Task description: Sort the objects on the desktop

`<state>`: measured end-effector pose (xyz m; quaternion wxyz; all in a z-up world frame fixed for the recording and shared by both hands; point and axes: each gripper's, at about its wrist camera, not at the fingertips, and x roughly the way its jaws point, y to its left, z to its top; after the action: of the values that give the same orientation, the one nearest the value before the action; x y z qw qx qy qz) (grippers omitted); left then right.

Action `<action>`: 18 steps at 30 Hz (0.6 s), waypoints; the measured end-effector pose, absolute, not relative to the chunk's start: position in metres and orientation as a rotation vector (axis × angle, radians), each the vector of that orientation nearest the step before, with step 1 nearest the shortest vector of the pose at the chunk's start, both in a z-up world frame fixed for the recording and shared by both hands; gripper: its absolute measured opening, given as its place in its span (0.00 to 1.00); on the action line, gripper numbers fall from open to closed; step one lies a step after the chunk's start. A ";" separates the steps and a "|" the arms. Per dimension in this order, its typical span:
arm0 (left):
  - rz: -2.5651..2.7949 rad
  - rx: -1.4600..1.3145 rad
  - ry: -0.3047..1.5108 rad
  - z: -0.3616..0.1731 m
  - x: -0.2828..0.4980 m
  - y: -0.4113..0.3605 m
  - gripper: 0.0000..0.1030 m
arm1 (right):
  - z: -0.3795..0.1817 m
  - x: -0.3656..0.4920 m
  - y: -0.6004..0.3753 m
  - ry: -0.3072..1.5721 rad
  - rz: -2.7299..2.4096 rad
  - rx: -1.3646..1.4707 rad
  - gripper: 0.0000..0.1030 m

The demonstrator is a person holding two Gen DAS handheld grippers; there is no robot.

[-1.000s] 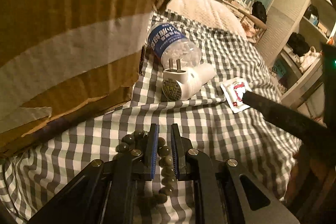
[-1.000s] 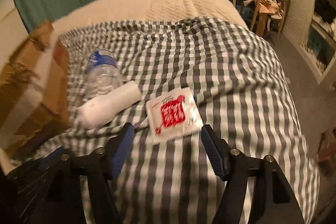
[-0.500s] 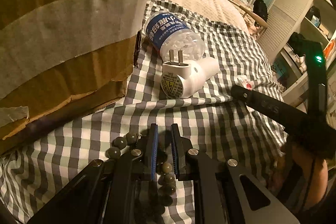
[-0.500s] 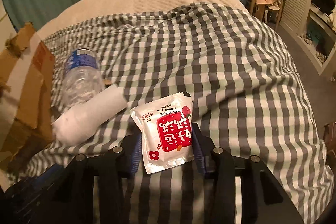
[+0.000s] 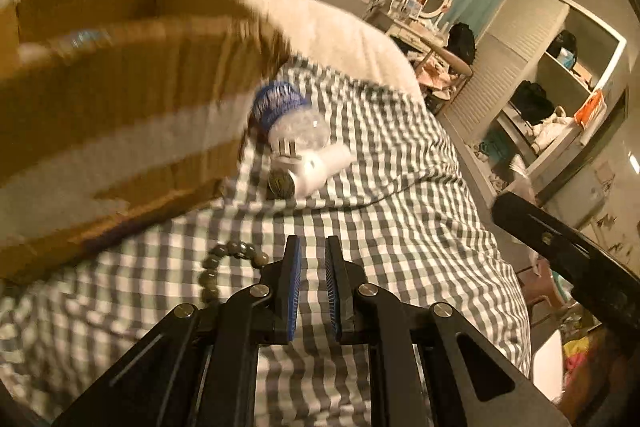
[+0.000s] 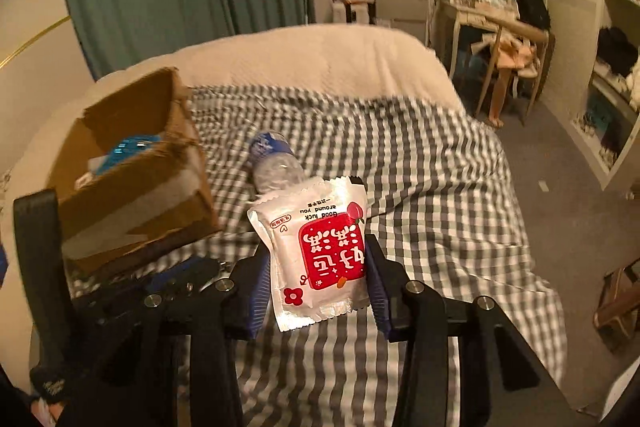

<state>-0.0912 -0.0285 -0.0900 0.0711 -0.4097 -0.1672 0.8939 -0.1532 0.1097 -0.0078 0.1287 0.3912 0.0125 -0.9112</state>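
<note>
The right gripper [image 6: 318, 277] is clamped on the white snack packet [image 6: 316, 255] with the red label, one finger on each side edge, and the packet now hangs clear of the checked bedspread [image 6: 440, 187]; half a second ago it was just pinched low over the cloth, and a second ago it lay flat between spread fingers, so the pick is done and the lift is under way. The left gripper [image 5: 311, 283] has its blue pads pressed nearly together, and a string of dark green beads [image 5: 224, 263] curls out from its left finger; the beads have come up with it, though whether the strand is pinched between the pads or draped over the finger I cannot tell. Beyond both tools, the open cardboard box [image 6: 132, 171] sits to the left on the bed, already holding something blue, and both views now look over its rim rather than at its side. The water bottle [image 6: 272, 163] and the white plug adapter [image 5: 316, 167] lie beside the box, not yet sorted. I judge both loads are heading for the box.
</note>
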 end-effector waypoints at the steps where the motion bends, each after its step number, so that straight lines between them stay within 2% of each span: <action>1: 2.699 -1.207 -0.505 -0.081 -0.087 -0.032 0.12 | -0.001 -0.148 0.108 0.051 -2.651 1.126 0.40; 5: 2.736 -1.110 -0.499 -0.045 -0.075 -0.041 0.12 | 0.024 -0.131 0.100 0.069 -2.645 1.081 0.40; 10: 2.804 -0.918 -0.479 0.024 -0.069 -0.073 0.12 | 0.060 -0.122 0.073 0.058 -2.616 0.995 0.40; 13: 2.827 -0.889 -0.525 0.055 -0.082 -0.107 0.12 | 0.082 -0.128 0.051 0.039 -2.581 0.940 0.40; 18: 2.946 -0.895 -0.430 0.080 -0.108 -0.156 0.12 | 0.094 -0.157 0.006 0.005 -2.498 0.917 0.41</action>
<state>-0.1081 -0.1564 0.0797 0.0165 -0.2880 -0.1383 0.9474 -0.1571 0.0058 0.0943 0.2379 0.3347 0.0019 -0.9118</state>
